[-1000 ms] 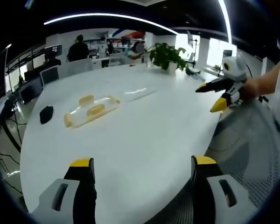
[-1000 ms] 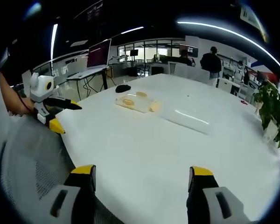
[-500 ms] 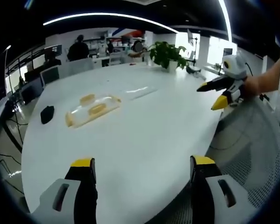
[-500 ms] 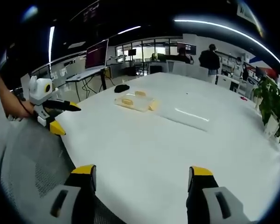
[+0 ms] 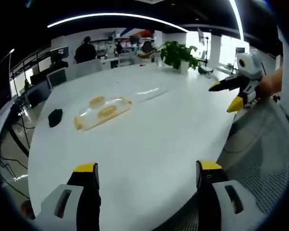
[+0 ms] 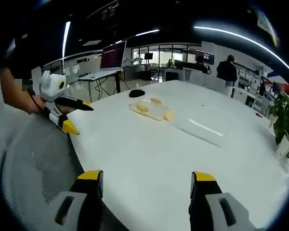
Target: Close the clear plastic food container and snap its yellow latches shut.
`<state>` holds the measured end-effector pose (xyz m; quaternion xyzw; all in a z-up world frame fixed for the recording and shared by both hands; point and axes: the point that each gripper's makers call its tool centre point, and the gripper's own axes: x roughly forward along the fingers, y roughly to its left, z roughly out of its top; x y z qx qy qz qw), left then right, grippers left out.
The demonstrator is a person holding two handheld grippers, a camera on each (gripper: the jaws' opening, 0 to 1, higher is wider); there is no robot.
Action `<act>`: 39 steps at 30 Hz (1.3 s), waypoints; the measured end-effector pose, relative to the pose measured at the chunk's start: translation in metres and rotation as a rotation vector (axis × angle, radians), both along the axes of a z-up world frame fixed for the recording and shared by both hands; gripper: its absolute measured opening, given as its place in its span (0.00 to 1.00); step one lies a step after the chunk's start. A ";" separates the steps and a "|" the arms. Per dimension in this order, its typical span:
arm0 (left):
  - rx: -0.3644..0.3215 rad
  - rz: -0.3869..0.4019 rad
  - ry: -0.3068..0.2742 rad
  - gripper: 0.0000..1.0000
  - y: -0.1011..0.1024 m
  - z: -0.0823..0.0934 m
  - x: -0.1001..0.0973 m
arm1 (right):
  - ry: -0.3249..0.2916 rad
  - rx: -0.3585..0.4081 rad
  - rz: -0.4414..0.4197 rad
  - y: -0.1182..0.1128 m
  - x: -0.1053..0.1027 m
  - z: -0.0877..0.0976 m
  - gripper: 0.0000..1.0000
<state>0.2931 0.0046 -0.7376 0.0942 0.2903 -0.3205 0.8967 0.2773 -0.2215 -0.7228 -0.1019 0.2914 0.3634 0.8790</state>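
Note:
A clear plastic container (image 5: 102, 112) with yellow latches lies on the white table (image 5: 144, 139), far ahead and left of my left gripper (image 5: 147, 175), which is open and holds nothing. A clear flat lid (image 5: 145, 94) rests just beyond the container. In the right gripper view the same container (image 6: 151, 109) sits mid-table and the lid (image 6: 198, 130) lies to its right. My right gripper (image 6: 145, 182) is open and empty near the table's edge. The right gripper (image 5: 235, 92) enters the left gripper view from the right; the left gripper (image 6: 66, 115) enters the right gripper view from the left.
A black computer mouse (image 5: 54, 117) lies left of the container, also seen as the mouse (image 6: 136, 93). A potted plant (image 5: 179, 56) stands at the table's far side. A mesh chair back (image 6: 33, 168) is close below the grippers. People and desks stand in the background.
Both cameras have shifted slightly, so the container and the other gripper sit a little further right in each view. Nothing on the table has moved.

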 end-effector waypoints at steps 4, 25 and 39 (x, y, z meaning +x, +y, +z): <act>-0.024 0.025 -0.011 0.81 0.002 0.005 0.004 | 0.011 -0.009 0.001 0.000 0.000 -0.002 0.75; -0.132 -0.100 -0.029 0.81 -0.014 0.028 0.032 | -0.011 -0.106 0.020 0.007 0.037 0.001 0.74; -0.080 -0.144 -0.040 0.78 -0.008 0.024 0.048 | -0.028 -0.118 0.101 0.025 0.064 -0.001 0.73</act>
